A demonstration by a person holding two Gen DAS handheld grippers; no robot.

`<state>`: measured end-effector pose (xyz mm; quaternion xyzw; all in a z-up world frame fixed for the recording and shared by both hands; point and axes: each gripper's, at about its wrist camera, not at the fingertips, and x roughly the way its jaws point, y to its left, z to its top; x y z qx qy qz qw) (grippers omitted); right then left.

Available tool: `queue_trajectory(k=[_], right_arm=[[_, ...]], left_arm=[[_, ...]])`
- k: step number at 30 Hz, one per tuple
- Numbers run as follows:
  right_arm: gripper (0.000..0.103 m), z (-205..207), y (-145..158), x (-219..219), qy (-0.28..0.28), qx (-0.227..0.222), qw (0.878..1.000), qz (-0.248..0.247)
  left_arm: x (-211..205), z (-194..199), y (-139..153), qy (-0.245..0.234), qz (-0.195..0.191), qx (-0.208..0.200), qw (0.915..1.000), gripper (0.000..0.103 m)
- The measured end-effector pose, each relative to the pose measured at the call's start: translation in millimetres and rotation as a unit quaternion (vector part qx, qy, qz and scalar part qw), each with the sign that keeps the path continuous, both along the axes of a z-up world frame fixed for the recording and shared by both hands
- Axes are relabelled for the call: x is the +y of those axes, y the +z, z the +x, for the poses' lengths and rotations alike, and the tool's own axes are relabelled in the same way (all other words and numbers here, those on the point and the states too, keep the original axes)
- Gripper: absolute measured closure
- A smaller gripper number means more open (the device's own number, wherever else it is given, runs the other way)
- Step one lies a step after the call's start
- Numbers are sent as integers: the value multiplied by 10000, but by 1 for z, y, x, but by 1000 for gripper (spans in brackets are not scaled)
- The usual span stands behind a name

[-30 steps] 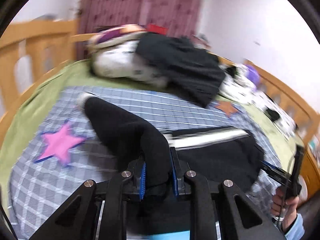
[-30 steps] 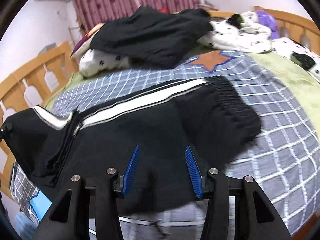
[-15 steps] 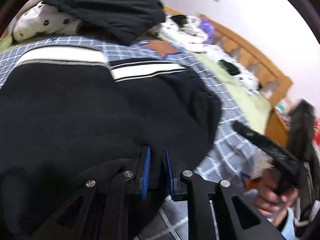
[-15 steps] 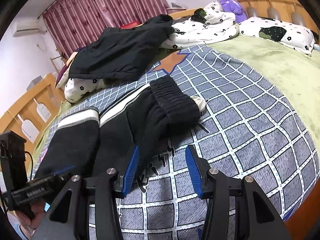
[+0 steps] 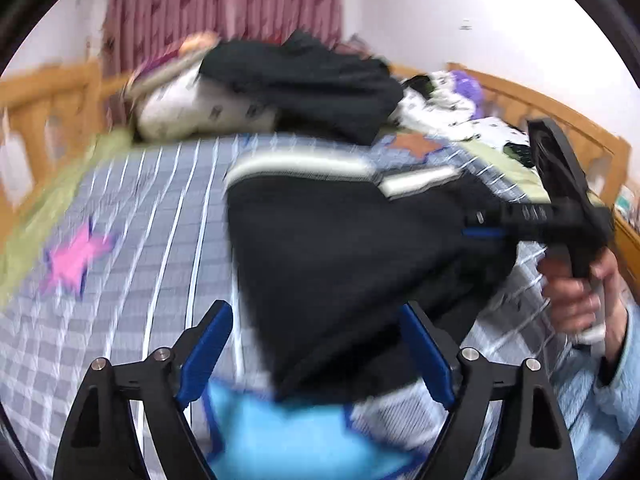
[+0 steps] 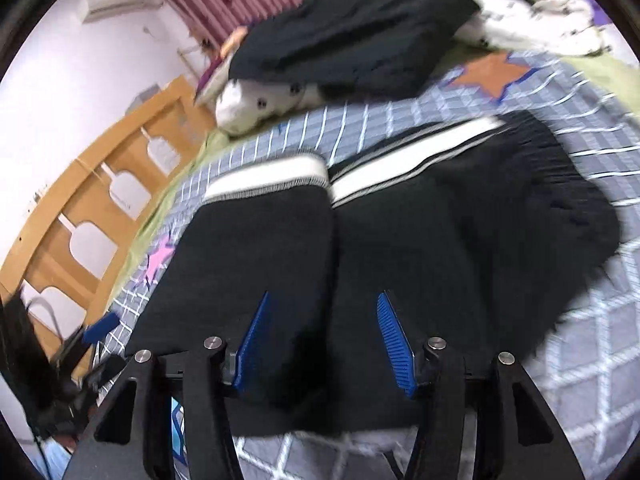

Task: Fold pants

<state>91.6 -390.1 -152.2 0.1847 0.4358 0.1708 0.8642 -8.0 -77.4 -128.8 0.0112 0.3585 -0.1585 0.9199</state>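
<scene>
the pants (image 6: 400,216) are found lying on the checked blanket (image 6: 592,384) of the bed, roughly at its middle, with the pile of dark clothing (image 6: 352,28) and the pillow (image 6: 260,104) well beyond them. one fold is judged done: the leg end, marked by a broad white cuff (image 6: 264,178), is laid back beside the striped upper part, the two panels meeting along a straight seam. at least one further fold is judged to be left, since the bundle is wide and the waistband side (image 6: 580,216) is bunched and uneven.

the fabric is seen as black, thick and soft, with white side stripes (image 6: 408,162). the left panel is lying flat; the right panel is rumpled near its outer edge. fine detail is lost to motion blur.

the left gripper (image 5: 316,344) is held wide apart just above the near edge of the pants (image 5: 340,248); nothing is gripped between its blue pads (image 5: 208,344). the right gripper (image 6: 324,344) is likewise spread wide over the middle seam, with cloth beneath the fingers but no cloth pinched. in the left view the right gripper (image 5: 492,224) is seen at the far right edge of the pants, close to the cloth; contact cannot be told there.
</scene>
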Motion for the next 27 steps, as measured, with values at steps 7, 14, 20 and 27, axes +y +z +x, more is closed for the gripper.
queue_trajectory(k=[7, 14, 20, 27], right_arm=[[69, 28, -34, 27, 452, 643, 9946, 677], [92, 19, -2, 19, 738, 20, 9938, 834], [94, 1, 46, -7, 557, -1160, 9911, 335], [94, -40, 74, -114, -621, -1924, 9793, 44]], left_arm=[[11, 16, -43, 250, -576, 786, 9949, 19], [-26, 28, -61, 616, 339, 591, 9958, 19], [-30, 19, -54, 636, 276, 553, 9961, 20], [-59, 11, -42, 25, 373, 293, 9989, 20]])
